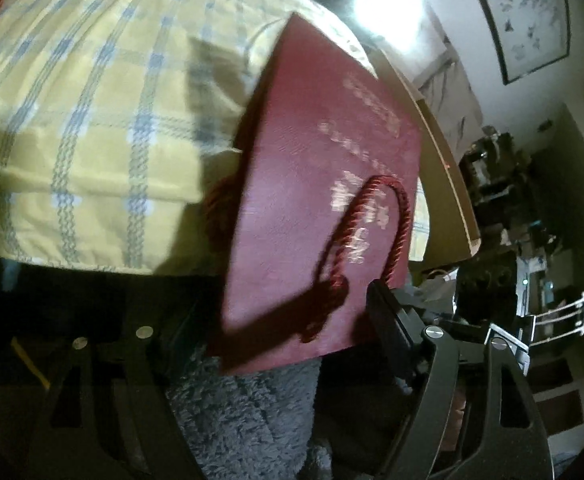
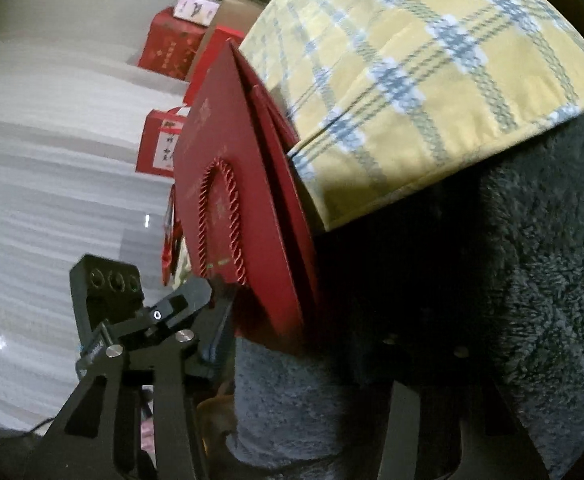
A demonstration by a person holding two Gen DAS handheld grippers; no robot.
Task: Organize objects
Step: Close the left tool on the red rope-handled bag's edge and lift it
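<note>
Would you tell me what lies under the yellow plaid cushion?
The yellow plaid cushion rests on a grey fleecy blanket. The red paper bag leans against its side. Whatever lies beneath the blanket is covered.

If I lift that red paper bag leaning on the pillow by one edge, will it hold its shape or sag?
The red paper bag looks folded flat with straight, crisp edges, so it should probably stay fairly stiff and feel light. Its rope handle hangs loose and will likely swing. Propped against the soft checked pillow, it may slide or tip flat when nudged.
</note>
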